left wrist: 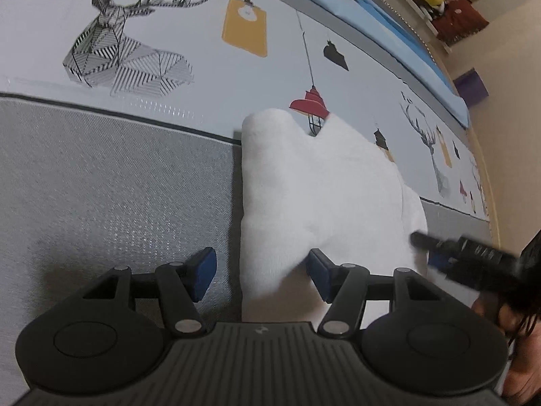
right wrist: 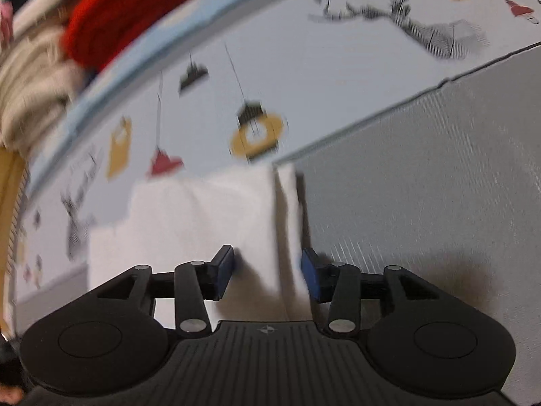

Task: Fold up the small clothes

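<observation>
White cloth (left wrist: 321, 186) under both tilted grippers — left (left wrist: 262, 270), right (right wrist: 267, 270) — jaws apart, gripping nothing.

left wrist: steeply down, close over white folded cloth garment (left wrist: 321, 196) | right wrist: likewise, blurred | shared: garment, grey woven mat (right wrist: 422, 176), deer-print sheet (left wrist: 203, 77)

The folded garment (left wrist: 321, 196) lies on the mattress (left wrist: 118, 186), straddling the near edge of the printed sheet (left wrist: 203, 67) — its far end on the sheet. Beyond the garment, past the sheet's far edge, a clothes pile (right wrist: 111, 17) sits.
</observation>
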A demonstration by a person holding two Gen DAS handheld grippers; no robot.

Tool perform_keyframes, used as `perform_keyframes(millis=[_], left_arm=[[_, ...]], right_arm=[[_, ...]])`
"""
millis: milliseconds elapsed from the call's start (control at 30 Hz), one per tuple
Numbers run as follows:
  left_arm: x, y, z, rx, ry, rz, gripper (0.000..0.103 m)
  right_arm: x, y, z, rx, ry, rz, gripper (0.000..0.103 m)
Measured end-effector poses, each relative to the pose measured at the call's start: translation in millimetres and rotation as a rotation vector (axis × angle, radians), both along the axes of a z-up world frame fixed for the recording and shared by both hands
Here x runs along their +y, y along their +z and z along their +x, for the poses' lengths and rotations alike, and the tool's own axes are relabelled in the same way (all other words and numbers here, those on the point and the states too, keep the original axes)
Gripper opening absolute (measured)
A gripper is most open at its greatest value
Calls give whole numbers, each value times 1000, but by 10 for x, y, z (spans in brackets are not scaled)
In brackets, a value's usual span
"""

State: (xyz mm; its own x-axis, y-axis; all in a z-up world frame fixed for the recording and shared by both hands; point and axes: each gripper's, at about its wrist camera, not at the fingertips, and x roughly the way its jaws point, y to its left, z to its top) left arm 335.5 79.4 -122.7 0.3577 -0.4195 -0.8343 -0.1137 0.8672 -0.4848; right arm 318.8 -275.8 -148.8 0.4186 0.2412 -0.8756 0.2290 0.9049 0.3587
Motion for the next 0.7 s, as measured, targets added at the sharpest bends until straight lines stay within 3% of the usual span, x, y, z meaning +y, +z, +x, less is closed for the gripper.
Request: perform_keyframes(millis=[233, 333, 433, 500, 567, 700], left_arm=[[-118, -82, 72, -19, 2, -10, 65], [-182, -80, 98, -42, -2, -4, 62], [-265, -57, 129, -69, -27, 46, 51], [-308, 27, 134, -102, -51, 72, 34], [-308, 148, 134, -153, -63, 91, 31], [-194, 453, 152, -271, -37, 146, 31]], right_arm=[[71, -73, 17, -6, 16, -22, 49], [108, -78, 52, -21, 33, -30, 42], [142, -68, 63, -36, 46, -40, 31], [170, -48, 74, -58, 49, -56, 23], [207, 0, 99, -95, 51, -58, 17], [339, 206, 179, -228, 61, -13, 16]])
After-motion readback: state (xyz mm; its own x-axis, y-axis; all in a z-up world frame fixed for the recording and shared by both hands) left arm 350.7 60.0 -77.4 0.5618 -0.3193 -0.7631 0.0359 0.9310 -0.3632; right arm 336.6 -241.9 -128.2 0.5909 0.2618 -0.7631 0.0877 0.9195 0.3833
